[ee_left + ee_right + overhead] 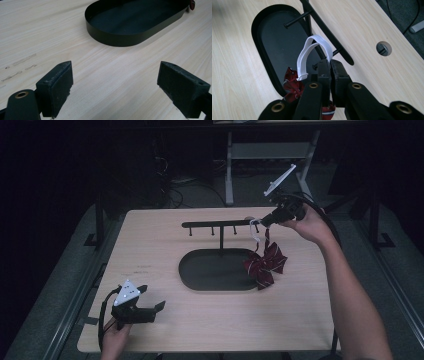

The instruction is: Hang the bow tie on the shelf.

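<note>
Scene: a person is sitting at a pale wooden desk (165, 230) in a dark room, holding a set of tongs in each hand.

Right tongs (330, 65): the jaws are pressing together on a white elastic strap (312, 50), pinching it near one end. In the high view these tongs (263, 222) are hovering above the far right part of the desk, just beside the right end of a rack bar, with the right hand (306, 224) wrapping around the handle.

Strap: it is arching up in a loop from the jaws and running down the other side to a dark red bow.

Bow (265, 262): a dark red ribbon bow with thin pale stripes is hanging below the right tongs on its strap. Its lower part is lying over the right end of the tray; whether it is resting its weight there, the views are not making clear.

Rack (220, 224): a black horizontal bar with short pegs pointing down is standing on a thin post that is rising from the tray.

Tray (192, 270): a black oval tray with a low wall is sitting in the middle of the desk.

Left tongs (115, 82): the jaws are standing wide apart with bare wood between them. In the high view they (150, 300) are resting low near the front left corner of the desk, well apart from the tray, pointing toward it, with the left hand (116, 335) holding the handle.
</note>
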`<state>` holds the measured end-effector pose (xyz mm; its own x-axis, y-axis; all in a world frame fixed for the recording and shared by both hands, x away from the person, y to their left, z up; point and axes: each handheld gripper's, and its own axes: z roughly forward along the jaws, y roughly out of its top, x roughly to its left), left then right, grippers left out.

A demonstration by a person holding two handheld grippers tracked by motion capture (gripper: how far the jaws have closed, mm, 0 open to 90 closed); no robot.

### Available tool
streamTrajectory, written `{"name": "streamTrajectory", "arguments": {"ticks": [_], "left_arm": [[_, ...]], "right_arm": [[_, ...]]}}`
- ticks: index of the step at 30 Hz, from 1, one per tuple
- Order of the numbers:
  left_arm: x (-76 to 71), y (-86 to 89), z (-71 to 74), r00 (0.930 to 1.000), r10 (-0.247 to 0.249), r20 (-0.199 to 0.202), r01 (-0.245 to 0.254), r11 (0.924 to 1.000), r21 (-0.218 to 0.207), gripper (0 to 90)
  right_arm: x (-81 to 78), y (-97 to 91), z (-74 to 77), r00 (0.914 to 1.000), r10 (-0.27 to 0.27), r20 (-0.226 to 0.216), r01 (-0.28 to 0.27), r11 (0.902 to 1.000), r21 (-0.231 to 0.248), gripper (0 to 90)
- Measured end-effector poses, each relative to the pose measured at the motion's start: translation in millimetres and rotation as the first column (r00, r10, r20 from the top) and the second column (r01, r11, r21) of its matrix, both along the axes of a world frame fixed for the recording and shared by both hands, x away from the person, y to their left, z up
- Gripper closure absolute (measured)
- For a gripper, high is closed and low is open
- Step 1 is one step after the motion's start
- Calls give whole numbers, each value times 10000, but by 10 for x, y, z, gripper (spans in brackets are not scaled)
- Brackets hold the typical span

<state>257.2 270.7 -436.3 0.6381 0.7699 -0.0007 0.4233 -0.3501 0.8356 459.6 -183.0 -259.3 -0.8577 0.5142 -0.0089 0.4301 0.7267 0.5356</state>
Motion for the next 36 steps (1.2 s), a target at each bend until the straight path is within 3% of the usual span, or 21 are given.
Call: {"name": "streamTrajectory", "arguments": {"ticks": [6,16,36], "left_arm": [[-11,17,-5,10000,44,-20,-44,10000,-32,130],[-28,19,1,10000,25,-13,-25,10000,-10,130],[-37,22,6,10000,47,63,-47,10000,-59,130]], "right_arm": [[61,-3,-57,9998,-109,-193,108,9999,-46,866],[81,46,-90,9997,-206,-96,203,9994,-270,864],[108,12,-182,9984,-527,-223,523,9984,-205,853]]}}
